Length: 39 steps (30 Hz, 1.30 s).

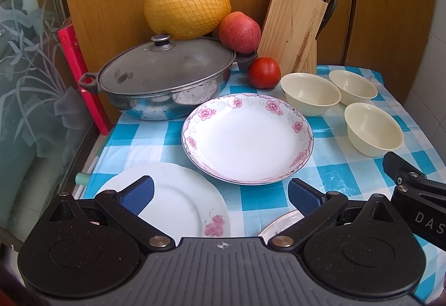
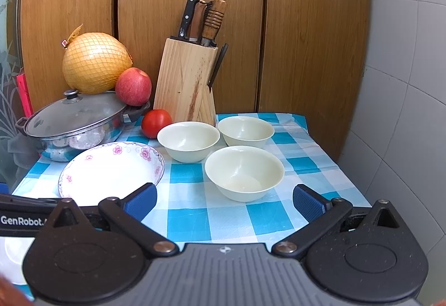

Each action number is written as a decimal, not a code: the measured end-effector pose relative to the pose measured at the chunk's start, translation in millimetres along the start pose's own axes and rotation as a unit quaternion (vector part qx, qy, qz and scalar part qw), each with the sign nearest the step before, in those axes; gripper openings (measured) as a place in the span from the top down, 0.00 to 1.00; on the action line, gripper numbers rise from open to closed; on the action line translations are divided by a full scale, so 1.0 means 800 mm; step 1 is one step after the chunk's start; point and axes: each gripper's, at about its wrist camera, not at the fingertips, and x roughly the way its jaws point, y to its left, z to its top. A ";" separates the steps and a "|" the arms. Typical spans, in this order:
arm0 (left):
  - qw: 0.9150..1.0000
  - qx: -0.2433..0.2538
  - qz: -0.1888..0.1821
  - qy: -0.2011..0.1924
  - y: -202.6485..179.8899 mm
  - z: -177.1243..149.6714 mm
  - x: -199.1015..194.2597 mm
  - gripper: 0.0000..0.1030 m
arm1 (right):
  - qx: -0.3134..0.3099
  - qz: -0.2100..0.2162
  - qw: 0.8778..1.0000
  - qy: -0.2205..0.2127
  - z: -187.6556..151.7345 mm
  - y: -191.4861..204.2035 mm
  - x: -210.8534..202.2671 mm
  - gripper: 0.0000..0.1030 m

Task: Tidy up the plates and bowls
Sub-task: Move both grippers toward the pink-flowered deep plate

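A deep white plate with pink flowers (image 1: 247,138) (image 2: 111,172) lies mid-table. A flat white plate with one pink flower (image 1: 178,202) lies near the front left, under my left gripper (image 1: 221,195), which is open and holds nothing. The rim of a third plate (image 1: 278,225) shows beneath its right finger. Three cream bowls stand on the right: one at the back left (image 1: 310,93) (image 2: 188,141), one at the back right (image 1: 353,87) (image 2: 245,130), one nearest (image 1: 373,128) (image 2: 244,172). My right gripper (image 2: 224,201) is open just in front of the nearest bowl.
A lidded steel pot (image 1: 164,80) (image 2: 75,124) stands at the back left with a netted pomelo (image 1: 187,4), an apple (image 1: 239,32) and a tomato (image 1: 264,72) close by. A wooden knife block (image 1: 292,32) (image 2: 185,82) stands behind the bowls. Blue checked cloth (image 2: 195,211) covers the table.
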 end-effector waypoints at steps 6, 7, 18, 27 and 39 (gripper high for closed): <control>1.000 0.001 0.000 0.001 0.000 0.002 0.001 0.00 | 0.002 0.000 1.000 0.003 0.000 0.001 0.000 0.01; 1.000 0.001 0.000 0.002 0.000 0.001 0.001 0.00 | 0.001 0.000 1.000 0.004 0.000 0.000 0.001 0.01; 1.000 0.002 -0.002 0.008 0.001 0.000 0.002 0.00 | 0.002 0.003 1.000 0.010 -0.001 -0.001 0.002 0.01; 1.000 0.002 -0.005 0.012 0.001 0.001 0.002 0.00 | 0.002 0.010 1.000 0.013 -0.002 -0.001 0.003 0.01; 1.000 0.006 -0.010 0.018 0.000 -0.001 0.004 0.00 | 0.003 0.015 1.000 0.021 -0.002 -0.004 0.006 0.01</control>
